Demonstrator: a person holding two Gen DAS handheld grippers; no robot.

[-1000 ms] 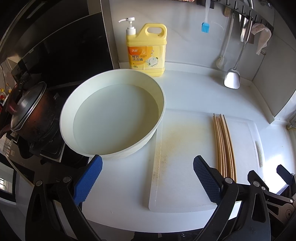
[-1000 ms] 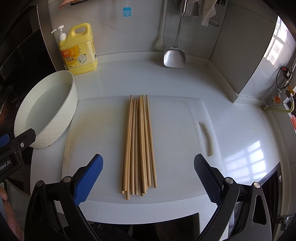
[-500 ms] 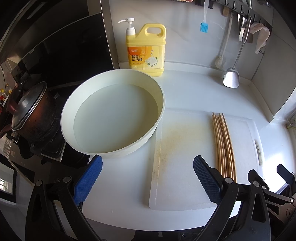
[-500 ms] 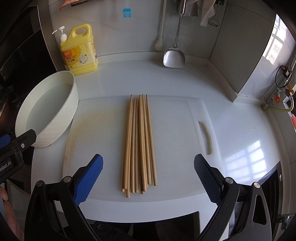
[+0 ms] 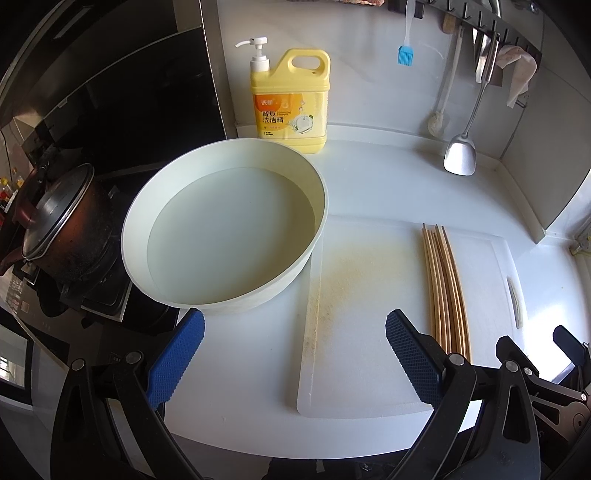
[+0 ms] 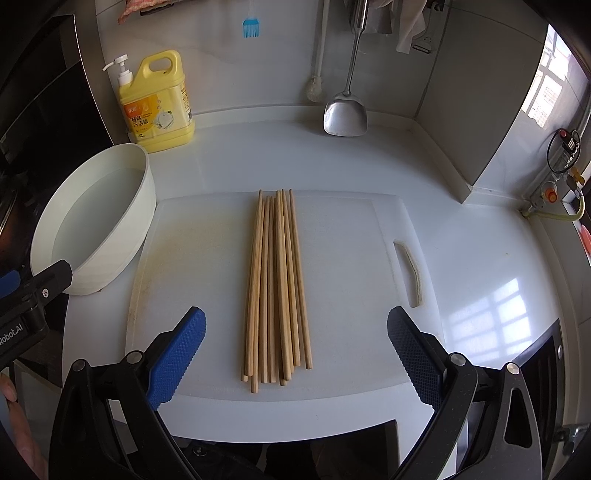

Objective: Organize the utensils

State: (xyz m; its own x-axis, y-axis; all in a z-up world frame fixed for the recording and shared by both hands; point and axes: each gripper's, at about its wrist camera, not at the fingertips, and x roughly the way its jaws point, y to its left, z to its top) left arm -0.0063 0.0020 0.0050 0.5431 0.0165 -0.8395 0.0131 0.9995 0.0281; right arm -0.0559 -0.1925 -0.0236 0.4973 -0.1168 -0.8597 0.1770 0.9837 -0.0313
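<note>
Several wooden chopsticks (image 6: 275, 284) lie side by side on a white cutting board (image 6: 343, 236), pointing away from me; in the left wrist view the chopsticks (image 5: 445, 291) sit at the right of the board (image 5: 362, 295). My right gripper (image 6: 295, 354) hovers open above the near ends of the chopsticks, its blue pads wide apart and empty. My left gripper (image 5: 295, 354) is open too, held over the counter at the board's left edge, in front of a white basin (image 5: 225, 236) holding water.
A yellow detergent bottle (image 5: 290, 103) stands at the back wall. A metal spatula (image 6: 345, 110), a blue brush (image 6: 250, 27) and a white brush hang on the wall. A dark pot (image 5: 59, 221) sits on the stove at the left. A window reflection marks the counter on the right.
Both grippers have drifted very slightly; the view has barely shifted. Nothing was taken hold of or moved on the board.
</note>
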